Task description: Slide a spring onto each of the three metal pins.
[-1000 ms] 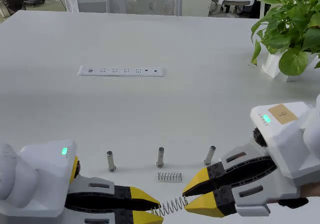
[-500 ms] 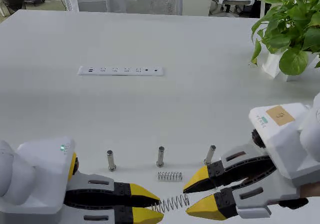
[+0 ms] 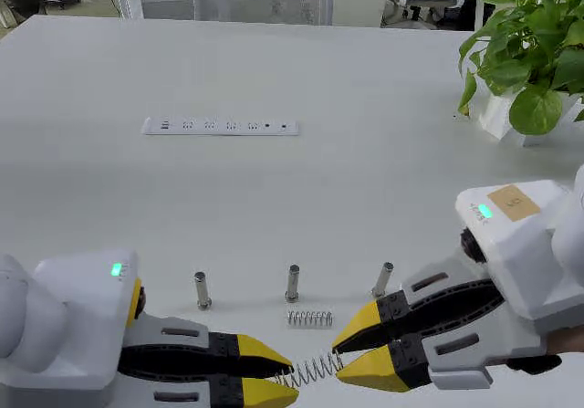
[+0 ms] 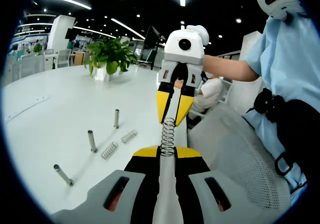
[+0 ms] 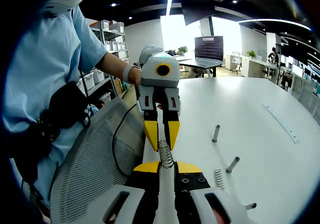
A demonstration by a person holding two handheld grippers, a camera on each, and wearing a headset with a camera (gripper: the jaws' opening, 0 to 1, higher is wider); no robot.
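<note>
My left gripper (image 3: 292, 382) and right gripper (image 3: 338, 362) each pinch one end of a spring (image 3: 315, 369). A loose spring (image 3: 309, 318) lies on the worktop (image 3: 319, 189), just in front of the pins (image 3: 292, 284).

No text could be read. A tan label (image 3: 514, 204) on the right gripper (image 3: 337, 362) bore marks too small to decipher.
</note>
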